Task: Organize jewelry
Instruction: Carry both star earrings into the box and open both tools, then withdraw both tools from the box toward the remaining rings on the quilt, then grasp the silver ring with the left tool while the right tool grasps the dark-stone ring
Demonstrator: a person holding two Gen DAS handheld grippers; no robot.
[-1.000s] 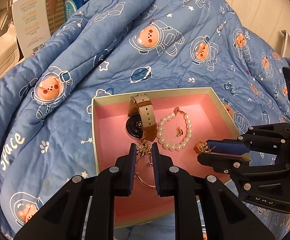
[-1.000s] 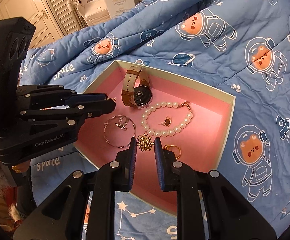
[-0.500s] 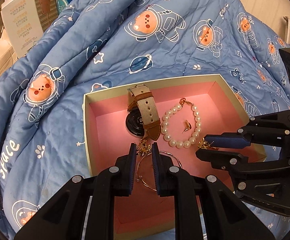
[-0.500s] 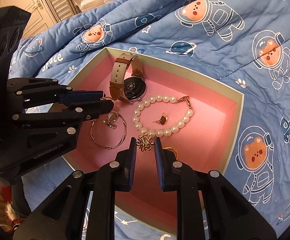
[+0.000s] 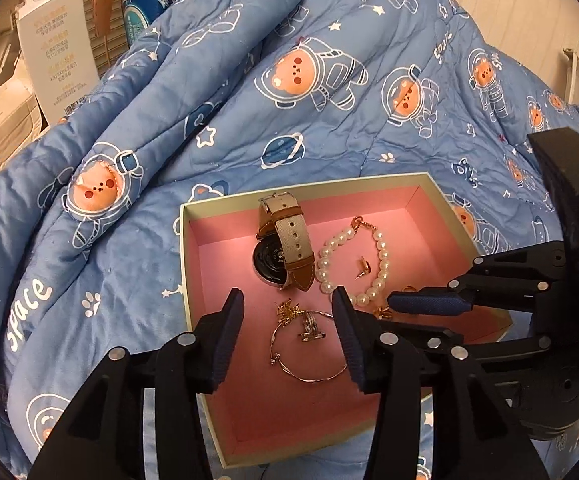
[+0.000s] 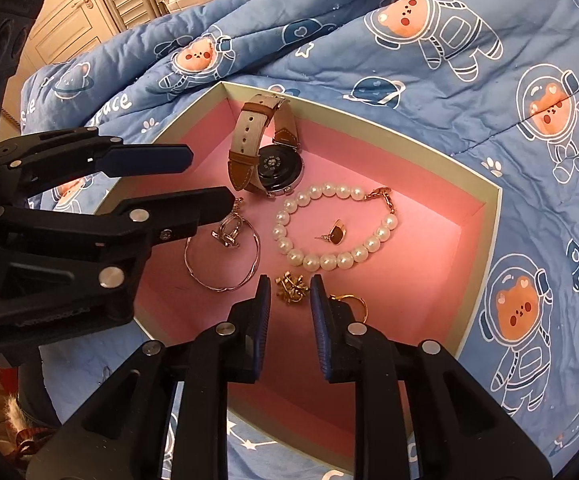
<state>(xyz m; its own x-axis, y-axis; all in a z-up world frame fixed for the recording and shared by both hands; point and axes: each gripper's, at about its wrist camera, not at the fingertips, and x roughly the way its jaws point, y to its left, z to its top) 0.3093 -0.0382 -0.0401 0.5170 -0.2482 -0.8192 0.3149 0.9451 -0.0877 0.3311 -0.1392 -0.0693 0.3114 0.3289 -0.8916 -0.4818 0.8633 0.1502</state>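
A small gold charm (image 6: 292,287) lies near the pink box's (image 6: 485,216) front edge, between the narrowly parted, empty jaws of the right gripper (image 6: 289,292), beside a gold ring (image 6: 349,301) and pearl bracelet (image 6: 329,258). The left gripper (image 5: 287,312) hangs wide open, holding nothing, over the bangle (image 5: 309,354) by the left wall. Closing off-centre could flick the charm or snag the ring

Two close wrist views, shared box (image 5: 385,184)

You can read "SPACE" printed in white, repeated across the blue quilt (image 5: 329,120); the far-left white carton's (image 5: 55,48) print is too small.
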